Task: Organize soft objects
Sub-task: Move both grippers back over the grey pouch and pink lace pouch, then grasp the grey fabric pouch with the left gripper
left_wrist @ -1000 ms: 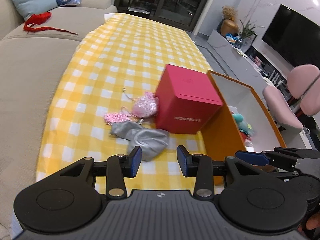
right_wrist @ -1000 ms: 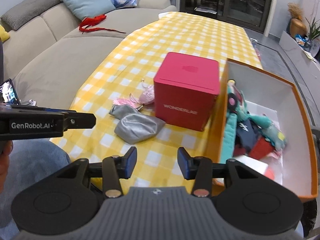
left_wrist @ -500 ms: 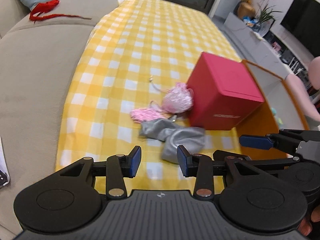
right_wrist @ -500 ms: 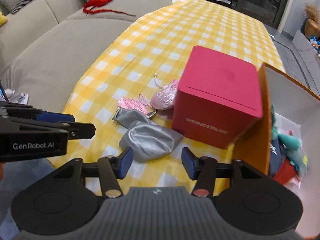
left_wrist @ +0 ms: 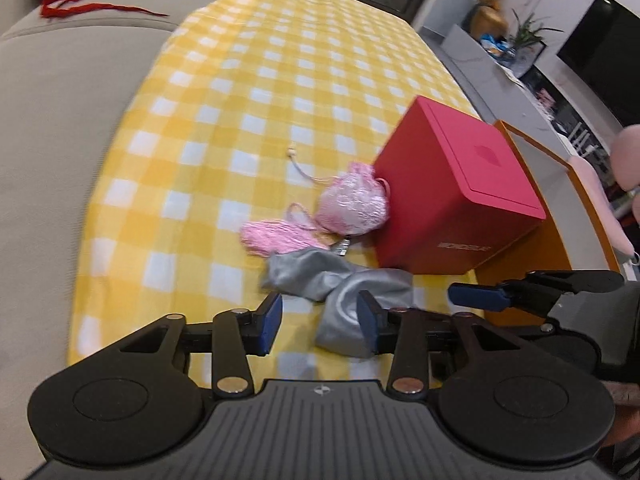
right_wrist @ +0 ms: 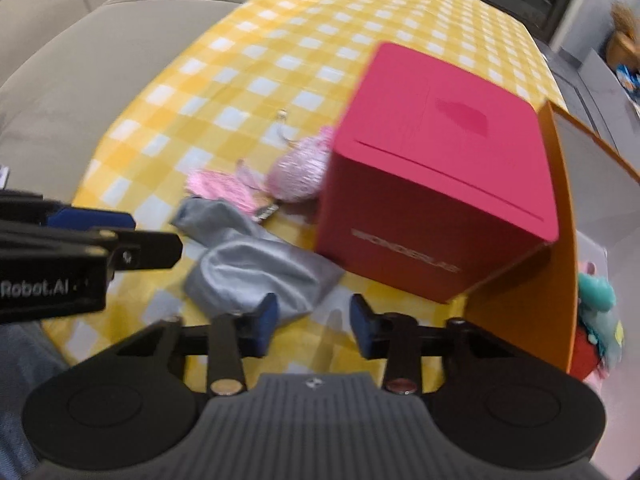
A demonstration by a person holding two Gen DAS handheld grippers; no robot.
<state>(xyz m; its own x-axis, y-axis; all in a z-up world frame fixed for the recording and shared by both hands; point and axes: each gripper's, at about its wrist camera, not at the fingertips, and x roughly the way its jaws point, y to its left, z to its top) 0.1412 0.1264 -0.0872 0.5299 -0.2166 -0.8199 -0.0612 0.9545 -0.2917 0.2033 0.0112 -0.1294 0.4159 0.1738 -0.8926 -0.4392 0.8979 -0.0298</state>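
Nearest the table's front edge, the left gripper [left_wrist: 318, 322] has just been widening and the right gripper [right_wrist: 312, 322] narrowing; both hang unclenched over the grey satin pouch [left_wrist: 340, 292], gripping nothing. Two sets of jaws converging there could collide or snag the slippery fabric. Behind it, the pink drawstring pouch [left_wrist: 354, 208] touches the red box [left_wrist: 456, 196]; its cord could catch.

The left tongs [left_wrist: 318, 322], just widened, hover empty over a silver pouch [left_wrist: 340, 294] beside a pink pouch [left_wrist: 354, 210].
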